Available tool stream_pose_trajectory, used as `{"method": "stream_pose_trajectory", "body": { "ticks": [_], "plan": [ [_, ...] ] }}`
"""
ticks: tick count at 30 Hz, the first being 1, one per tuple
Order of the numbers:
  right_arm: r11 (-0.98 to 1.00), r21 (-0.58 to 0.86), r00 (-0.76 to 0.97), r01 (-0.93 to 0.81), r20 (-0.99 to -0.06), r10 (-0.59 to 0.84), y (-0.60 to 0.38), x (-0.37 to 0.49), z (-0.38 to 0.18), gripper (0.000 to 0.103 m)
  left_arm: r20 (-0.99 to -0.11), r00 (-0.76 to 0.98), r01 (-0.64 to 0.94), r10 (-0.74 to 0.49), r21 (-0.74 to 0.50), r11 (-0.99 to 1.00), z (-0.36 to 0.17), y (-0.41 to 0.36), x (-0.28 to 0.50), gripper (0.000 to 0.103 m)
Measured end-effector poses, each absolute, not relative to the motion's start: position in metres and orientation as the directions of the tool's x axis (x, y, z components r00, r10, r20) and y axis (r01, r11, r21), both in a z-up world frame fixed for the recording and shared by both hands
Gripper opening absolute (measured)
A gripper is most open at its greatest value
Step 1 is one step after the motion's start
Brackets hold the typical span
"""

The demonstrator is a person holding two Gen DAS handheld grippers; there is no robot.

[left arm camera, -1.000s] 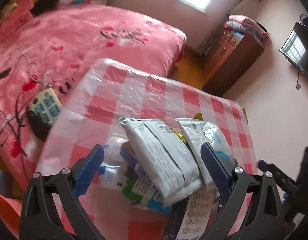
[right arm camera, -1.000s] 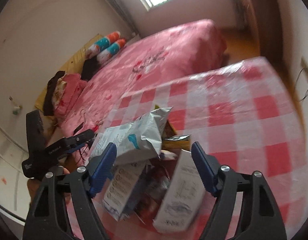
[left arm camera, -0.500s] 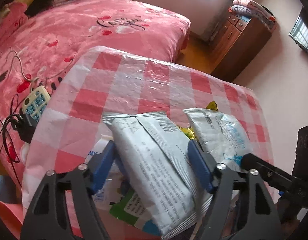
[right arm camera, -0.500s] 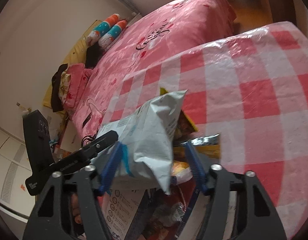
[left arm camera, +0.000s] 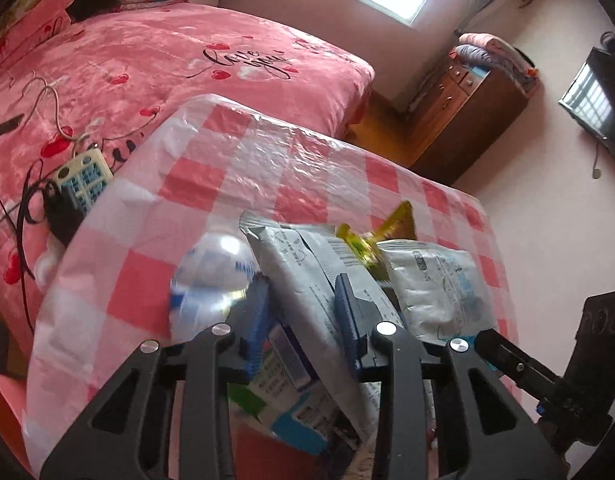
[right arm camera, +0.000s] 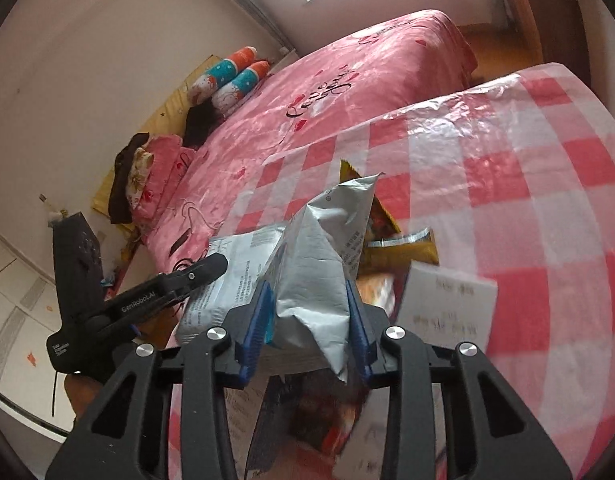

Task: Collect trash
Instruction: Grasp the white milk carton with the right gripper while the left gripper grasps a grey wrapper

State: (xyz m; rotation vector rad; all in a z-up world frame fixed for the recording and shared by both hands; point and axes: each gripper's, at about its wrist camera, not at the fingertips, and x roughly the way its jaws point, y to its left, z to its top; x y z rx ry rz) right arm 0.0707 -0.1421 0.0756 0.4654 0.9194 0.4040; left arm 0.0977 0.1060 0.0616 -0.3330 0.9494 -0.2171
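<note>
Left gripper (left arm camera: 303, 312) closing on crinkled silver-white printed pouch (left arm camera: 307, 272), table (left arm camera: 267, 160) centre. Right gripper (right arm camera: 307, 312) closing, pinching creased silver bag (right arm camera: 319, 248); yellow wrapper (right arm camera: 391, 248) at 2 o'clock.

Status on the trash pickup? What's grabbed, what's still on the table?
Done: nothing visibly cleared yet; no bin in view. In hand: the left tool is closing on a grey-white wrapper, the right tool closing on a silver pouch; each sits between the blue pads. Left: the yellow packet, a white box, a clear bottle and more wrappers on the checked tablecloth.
</note>
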Motion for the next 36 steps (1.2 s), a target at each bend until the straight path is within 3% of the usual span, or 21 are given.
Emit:
{"method": "stream_pose_trajectory", "body": {
  "ticks": [7, 11, 16, 22, 26, 28, 31, 33, 36],
  "plan": [
    [0.873, 0.467, 0.582, -0.140, -0.675, 0.454, -0.144, 0.025, 0.080, 0.039, -0.739, 0.559, 0.114, -0.376, -0.381, 0.918, 0.067, 0.100, 0.052, 0.029],
    [0.890, 0.440, 0.601, -0.123, -0.680, 0.420, -0.154, 0.003, 0.079, 0.039, -0.747, 0.568, 0.148, -0.346, -0.321, 0.936, 0.067, 0.091, 0.030, 0.030],
    [0.911, 0.385, 0.609, -0.146, -0.691, 0.390, -0.150, -0.016, 0.077, 0.044, -0.776, 0.545, 0.151, -0.318, -0.282, 0.947, 0.056, 0.081, 0.019, 0.050],
    [0.911, 0.389, 0.632, -0.135, -0.675, 0.381, -0.155, -0.025, 0.072, 0.065, -0.776, 0.543, 0.148, -0.322, -0.290, 0.946, 0.044, 0.073, 0.017, 0.068],
    [0.877, 0.477, 0.710, -0.058, -0.598, 0.372, -0.190, -0.029, 0.073, 0.070, -0.776, 0.541, 0.158, -0.326, -0.287, 0.945, 0.039, 0.067, 0.022, 0.068],
    [0.862, 0.507, 0.731, -0.014, -0.583, 0.355, -0.205, -0.027, 0.070, 0.070, -0.784, 0.540, 0.146, -0.307, -0.272, 0.951, 0.035, 0.065, 0.025, 0.062],
    [0.873, 0.486, 0.711, 0.040, -0.628, 0.317, -0.215, -0.013, 0.058, 0.070, -0.778, 0.545, 0.136, -0.313, -0.286, 0.948, 0.033, 0.065, 0.025, 0.054],
    [0.893, 0.447, 0.682, 0.052, -0.669, 0.296, -0.212, -0.002, 0.048, 0.061, -0.774, 0.548, 0.134, -0.318, -0.294, 0.946, 0.033, 0.064, 0.025, 0.049],
    [0.915, 0.403, 0.633, 0.028, -0.716, 0.296, -0.199, 0.009, 0.032, 0.055, -0.766, 0.557, 0.132, -0.320, -0.299, 0.945, 0.033, 0.062, 0.022, 0.042]
  ]
}}
